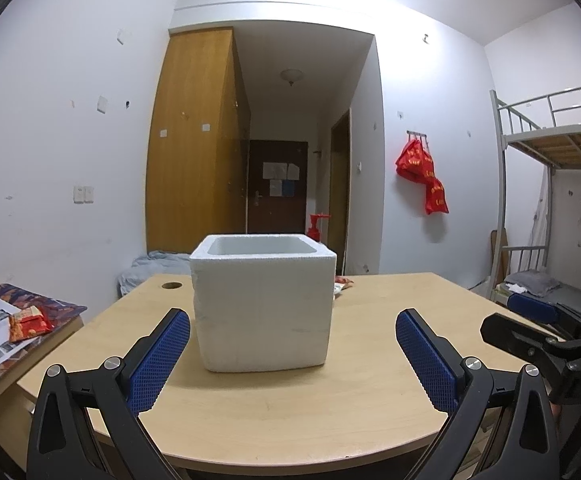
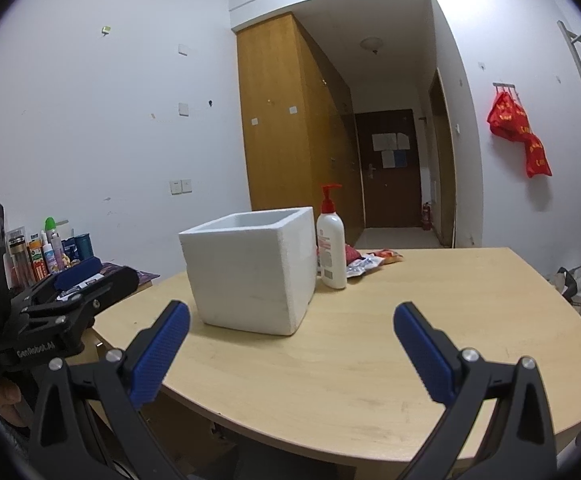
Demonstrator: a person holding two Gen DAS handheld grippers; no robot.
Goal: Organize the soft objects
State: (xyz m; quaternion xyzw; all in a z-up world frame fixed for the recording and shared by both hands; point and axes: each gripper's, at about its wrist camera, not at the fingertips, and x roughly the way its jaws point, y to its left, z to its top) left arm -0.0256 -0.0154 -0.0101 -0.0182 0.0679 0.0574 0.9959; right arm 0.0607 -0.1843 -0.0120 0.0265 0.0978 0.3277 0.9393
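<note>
Snack packets [image 2: 370, 261] lie on wooden table [image 2: 370, 340], 1 o'clock of foam box [image 2: 250, 268], just beside lotion pump bottle [image 2: 330, 244] | foam box open-topped, upright, table centre | left gripper [image 1: 292, 356] spread wide, holding nothing, box at 12 o'clock | right gripper [image 2: 290, 350] spread wide, holding nothing, box at 11 o'clock

We see an evenly lit room, with the brightest glare from a ceiling light blowing out the top edge of the left wrist view, well above the foam box [image 1: 264, 300]. The box casts only a soft, faint shadow on the table [image 1: 290, 412] beside it, and its white faces hold little detail. Both fisheye views bend the walls and the table edge around the box, dark vignetting fills the corners, and the far door behind it looks slightly soft.
</note>
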